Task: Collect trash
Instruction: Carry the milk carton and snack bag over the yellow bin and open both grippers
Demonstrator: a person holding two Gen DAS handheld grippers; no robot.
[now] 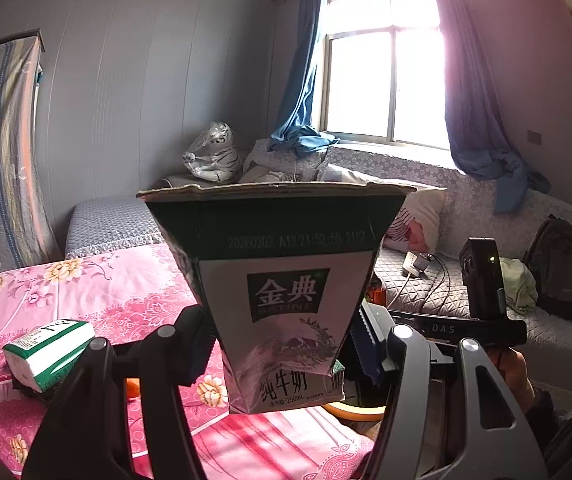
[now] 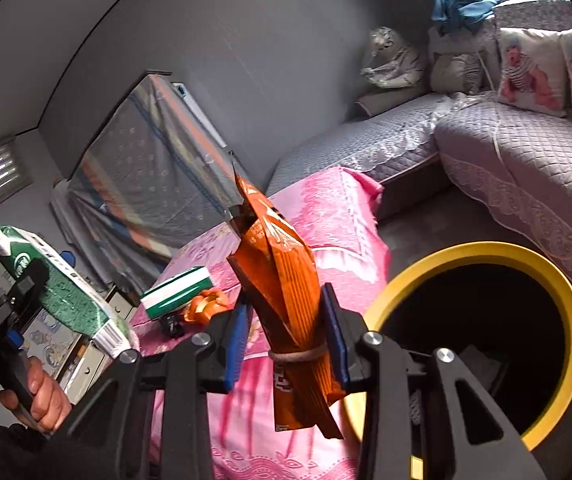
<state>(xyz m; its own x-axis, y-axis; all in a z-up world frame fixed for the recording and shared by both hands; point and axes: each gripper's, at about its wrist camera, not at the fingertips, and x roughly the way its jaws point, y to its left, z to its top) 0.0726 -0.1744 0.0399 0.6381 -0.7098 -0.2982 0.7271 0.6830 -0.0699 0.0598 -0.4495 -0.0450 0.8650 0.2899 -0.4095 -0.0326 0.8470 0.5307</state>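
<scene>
My left gripper is shut on a green and white milk carton, held upright above the pink tablecloth; the carton also shows in the right wrist view. My right gripper holds an orange snack bag tied with a rubber band, pads against both its sides, just left of the yellow-rimmed bin. A second milk carton lies on the table at the left, and shows in the right wrist view beside an orange wrapper.
A grey quilted sofa with pillows runs along the window wall. A covered cabinet stands behind the table. A backpack and charger cables lie on the sofa. The bin's dark inside holds some trash.
</scene>
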